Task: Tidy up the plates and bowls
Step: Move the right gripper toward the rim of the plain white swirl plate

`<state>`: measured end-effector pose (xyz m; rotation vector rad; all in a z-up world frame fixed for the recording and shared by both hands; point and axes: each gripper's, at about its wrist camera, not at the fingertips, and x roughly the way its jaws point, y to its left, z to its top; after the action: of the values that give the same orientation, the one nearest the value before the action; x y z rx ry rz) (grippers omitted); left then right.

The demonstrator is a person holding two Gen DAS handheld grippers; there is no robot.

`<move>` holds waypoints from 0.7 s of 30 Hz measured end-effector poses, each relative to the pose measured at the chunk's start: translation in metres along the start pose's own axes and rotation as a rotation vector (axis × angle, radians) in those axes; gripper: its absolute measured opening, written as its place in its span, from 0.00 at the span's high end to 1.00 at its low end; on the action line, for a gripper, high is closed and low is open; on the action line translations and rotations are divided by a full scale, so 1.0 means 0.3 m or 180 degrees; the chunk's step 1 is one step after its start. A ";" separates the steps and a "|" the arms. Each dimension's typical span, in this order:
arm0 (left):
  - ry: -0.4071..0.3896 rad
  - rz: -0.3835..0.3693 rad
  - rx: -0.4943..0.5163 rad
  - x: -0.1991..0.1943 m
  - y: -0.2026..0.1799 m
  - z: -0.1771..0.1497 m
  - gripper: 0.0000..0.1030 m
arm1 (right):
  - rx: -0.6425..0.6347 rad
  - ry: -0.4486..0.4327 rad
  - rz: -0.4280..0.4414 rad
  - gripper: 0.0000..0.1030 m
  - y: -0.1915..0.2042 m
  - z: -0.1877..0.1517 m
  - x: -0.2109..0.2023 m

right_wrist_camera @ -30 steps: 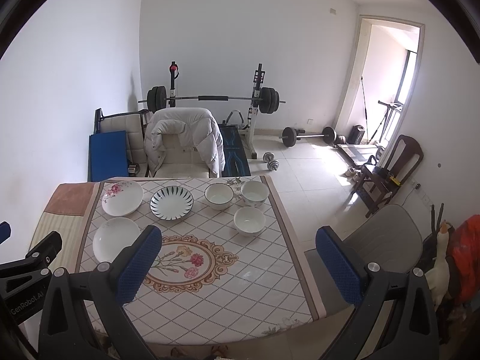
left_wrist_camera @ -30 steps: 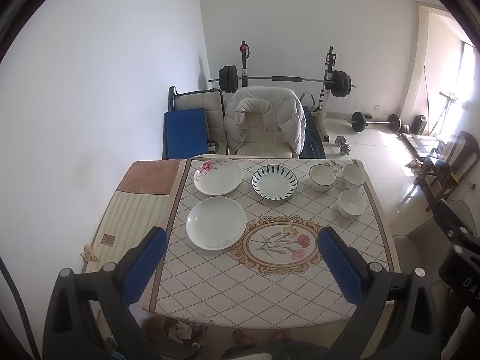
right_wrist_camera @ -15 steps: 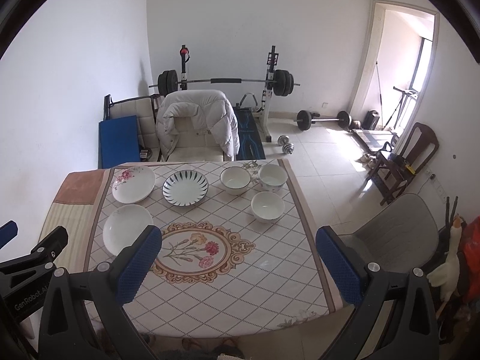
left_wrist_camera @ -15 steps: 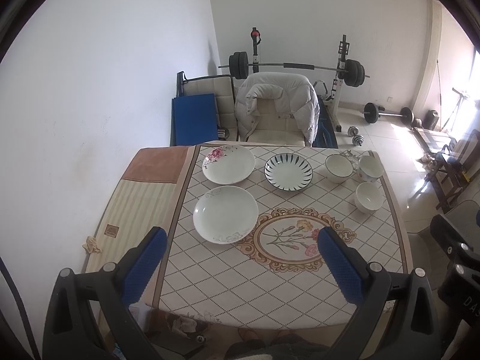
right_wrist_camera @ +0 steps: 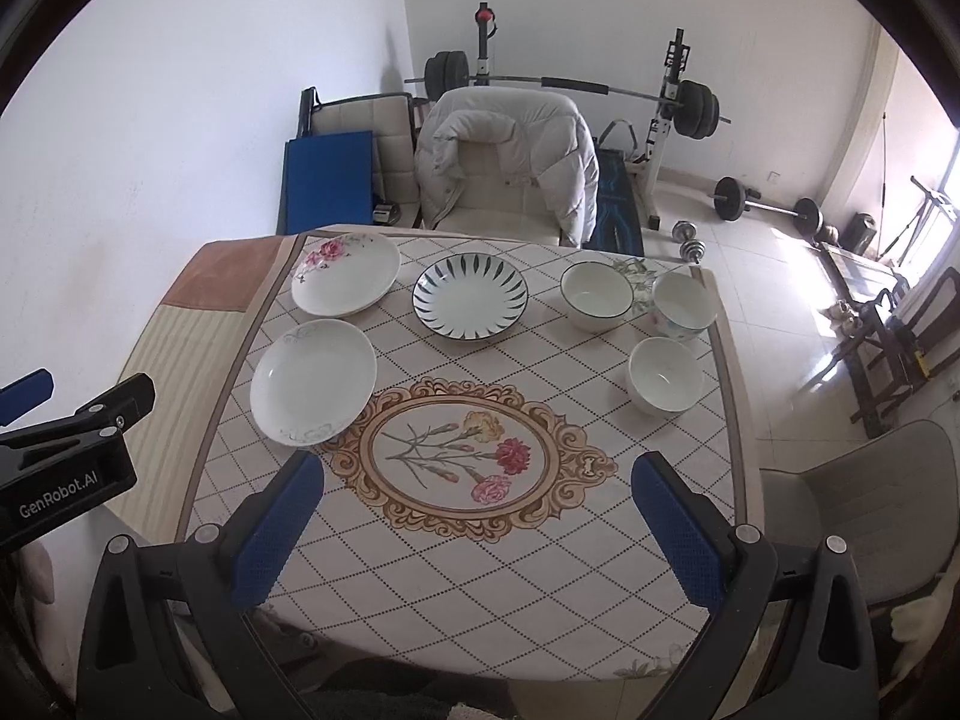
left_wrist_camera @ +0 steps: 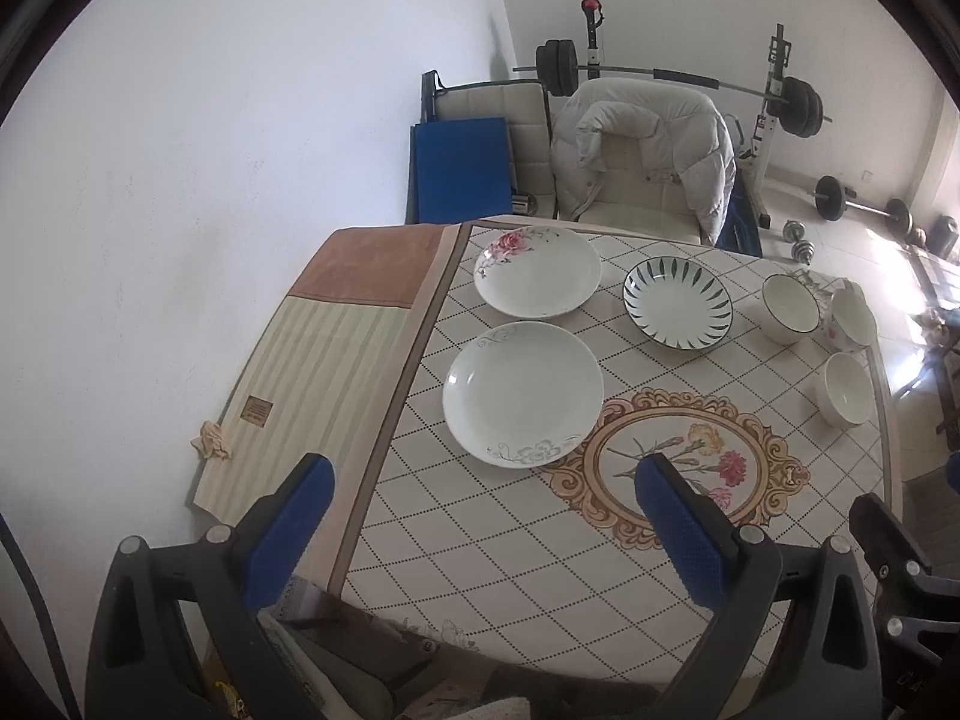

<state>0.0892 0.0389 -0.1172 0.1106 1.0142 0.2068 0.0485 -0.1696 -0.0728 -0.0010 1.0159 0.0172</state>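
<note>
- Three plates (right_wrist_camera: 312, 381) bench left, three bowls (right_wrist_camera: 665, 375) right edge; ceramic, stiff, slippery, fragile.
- Both my grippers, left gripper (left_wrist_camera: 483, 525) and right gripper (right_wrist_camera: 477, 525), spread, empty.
- I'd pinch rims.

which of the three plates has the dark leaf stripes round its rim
The striped plate, at the back middle of the table. The other two are white: the rose plate at back left, the grey-scroll plate in front of it.

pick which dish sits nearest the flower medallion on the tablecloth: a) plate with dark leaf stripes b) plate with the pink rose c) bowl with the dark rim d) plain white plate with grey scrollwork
d: the plain white plate with grey scrollwork has its near edge right at the ornate border of the flower medallion, while the other dishes sit farther back on the table.
</note>
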 end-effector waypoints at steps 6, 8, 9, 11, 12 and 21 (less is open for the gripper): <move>0.0263 0.0059 0.0017 0.162 0.027 0.028 0.00 | -0.0150 0.0174 0.0157 0.00 0.081 0.043 0.199; 0.0308 0.0064 0.0050 0.213 0.042 0.049 0.00 | -0.0178 0.0254 0.0148 0.00 0.115 0.059 0.263; 0.0308 0.0051 0.0064 0.242 0.056 0.061 0.00 | -0.0182 0.0303 0.0176 0.00 0.132 0.068 0.292; 0.0332 0.0018 0.0105 0.295 0.076 0.091 0.00 | -0.0188 0.0370 0.0163 0.00 0.167 0.086 0.357; 0.0361 -0.0008 0.0133 0.325 0.085 0.106 0.00 | -0.0181 0.0408 0.0167 0.00 0.183 0.096 0.388; 0.0675 -0.0243 0.0373 0.664 0.152 0.208 0.00 | -0.0014 0.0765 0.0134 0.00 0.330 0.183 0.695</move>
<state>0.2386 0.1279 -0.2412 0.1586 1.2396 0.0905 0.2036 -0.0672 -0.2203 0.0148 1.2563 0.0590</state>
